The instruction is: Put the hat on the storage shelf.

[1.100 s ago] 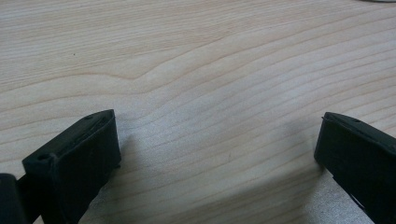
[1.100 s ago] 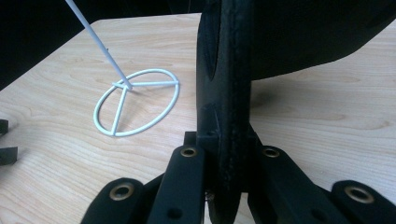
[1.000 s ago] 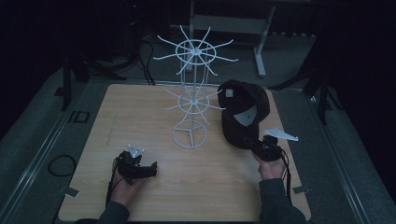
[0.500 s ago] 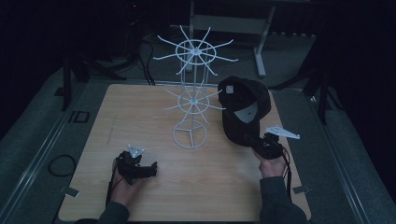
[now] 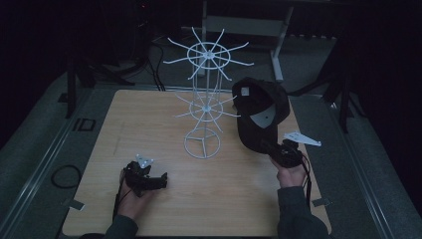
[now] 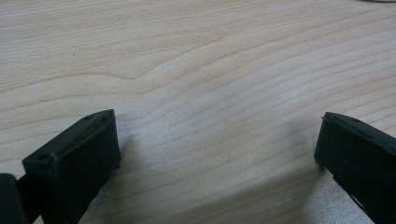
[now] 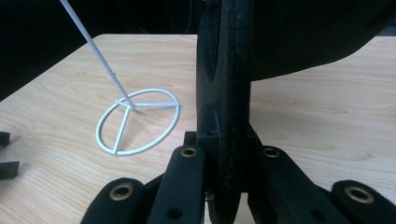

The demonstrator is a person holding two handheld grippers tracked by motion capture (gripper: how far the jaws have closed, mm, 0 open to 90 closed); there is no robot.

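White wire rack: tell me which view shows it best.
The high view: the white wire rack stands whole, with both spoked tiers, pole and ring base. The right gripper view catches just its base and lower pole; the left gripper view faces bare table.

Dim lab or studio, wooden table (image 5: pixel 149 124), floor cables (image 5: pixel 63 175), metal stands (image 5: pixel 278 45)

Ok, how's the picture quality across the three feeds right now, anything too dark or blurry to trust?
High view: dim, surroundings nearly black, so the dark cap loses detail, though the white rack stands out. Left gripper view: bright and even, wood grain of the table sharp, soft shadows beside the jaws. Right gripper view: well lit, the cap brim close up and slightly soft, the rack's base ring clear.
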